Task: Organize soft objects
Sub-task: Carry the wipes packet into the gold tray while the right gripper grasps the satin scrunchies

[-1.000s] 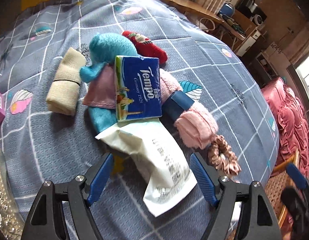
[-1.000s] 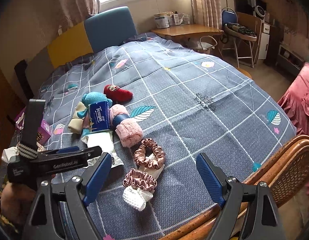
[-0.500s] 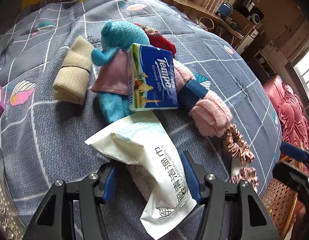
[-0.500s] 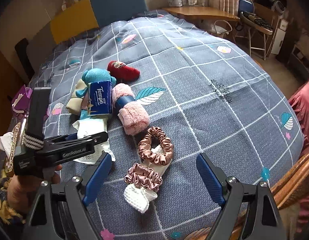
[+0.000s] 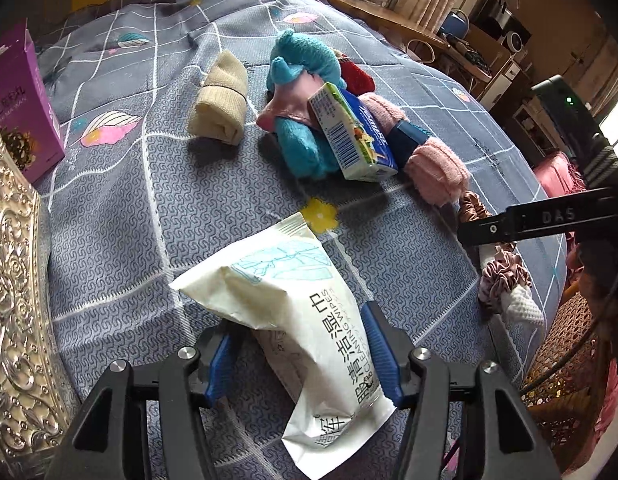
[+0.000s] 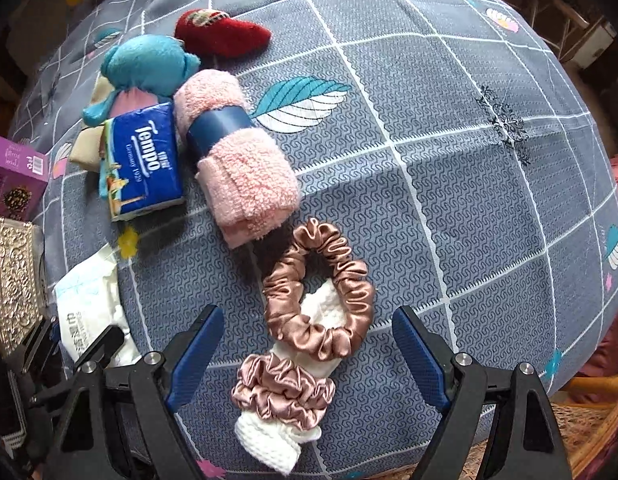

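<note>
My left gripper (image 5: 299,344) is shut on a white wet-wipes pack (image 5: 305,316), which is lifted slightly off the grey checked bedspread (image 5: 121,200). Beyond it lie a beige roll (image 5: 221,100), a blue plush (image 5: 305,68), a Tempo tissue pack (image 5: 357,136), a red plush (image 5: 357,76) and a banded pink towel roll (image 5: 437,168). My right gripper (image 6: 307,320) points down, open, over a brown scrunchie (image 6: 285,292), a pink scrunchie (image 6: 285,392) and a white waffle cloth (image 6: 269,440), without touching them.
A silver embossed box (image 5: 13,300) and a purple carton (image 5: 17,100) stand at the bed's left edge. A wicker chair (image 6: 589,420) borders the near edge. A desk and shelves stand beyond the bed at the back right.
The left jaws closed on the wipes pack and drew it back from the pile, toward the silver box. The right gripper tipped downward and sank over the scrunchies.
</note>
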Demonstrator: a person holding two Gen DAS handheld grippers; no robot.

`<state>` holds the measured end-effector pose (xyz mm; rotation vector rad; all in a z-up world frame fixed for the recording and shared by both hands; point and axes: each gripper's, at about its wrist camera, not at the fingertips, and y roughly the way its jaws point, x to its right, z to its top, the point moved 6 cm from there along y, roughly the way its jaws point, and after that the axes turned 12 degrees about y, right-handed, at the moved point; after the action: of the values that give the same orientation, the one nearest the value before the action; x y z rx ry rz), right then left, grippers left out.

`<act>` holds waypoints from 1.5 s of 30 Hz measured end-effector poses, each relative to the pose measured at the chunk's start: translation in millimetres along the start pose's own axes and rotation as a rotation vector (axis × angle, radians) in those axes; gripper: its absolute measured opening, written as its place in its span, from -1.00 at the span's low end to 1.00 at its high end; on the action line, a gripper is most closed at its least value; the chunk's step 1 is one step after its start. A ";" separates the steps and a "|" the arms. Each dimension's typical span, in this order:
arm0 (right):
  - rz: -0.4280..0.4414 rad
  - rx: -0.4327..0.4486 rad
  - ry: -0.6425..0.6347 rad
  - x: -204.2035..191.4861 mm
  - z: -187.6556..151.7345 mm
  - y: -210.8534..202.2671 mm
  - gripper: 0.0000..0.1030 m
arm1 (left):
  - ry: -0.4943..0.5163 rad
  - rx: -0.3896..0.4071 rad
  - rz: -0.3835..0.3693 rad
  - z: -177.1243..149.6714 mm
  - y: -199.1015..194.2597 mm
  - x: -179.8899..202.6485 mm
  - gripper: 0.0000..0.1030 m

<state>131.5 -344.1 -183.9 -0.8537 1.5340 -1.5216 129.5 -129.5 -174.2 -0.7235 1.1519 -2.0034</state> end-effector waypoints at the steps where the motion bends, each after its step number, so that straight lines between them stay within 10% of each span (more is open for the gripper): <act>1: -0.020 0.004 -0.010 -0.8 1.9 4.1 0.52 | 0.004 0.003 0.004 -0.8 -0.3 -1.1 0.15; 6: -0.039 0.032 -0.037 -6.3 -1.3 2.1 -0.56 | 0.022 0.002 0.004 -5.2 -5.5 -3.9 0.13; 17: -0.047 0.022 -0.022 -2.7 4.6 3.7 -0.54 | 0.078 0.129 -0.006 39.3 -64.7 0.9 0.11; 28: 0.044 0.022 0.066 5.5 17.6 3.8 -0.47 | -0.050 0.332 0.134 127.0 -168.3 -100.8 0.11; 45: 0.126 0.041 0.144 20.4 29.5 1.1 -0.58 | -0.207 0.403 0.341 121.4 -240.4 -227.1 0.11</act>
<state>148.4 -375.6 -185.4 -0.6238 1.6219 -1.5441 284.1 76.5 66.1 -0.4754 0.6678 -1.7471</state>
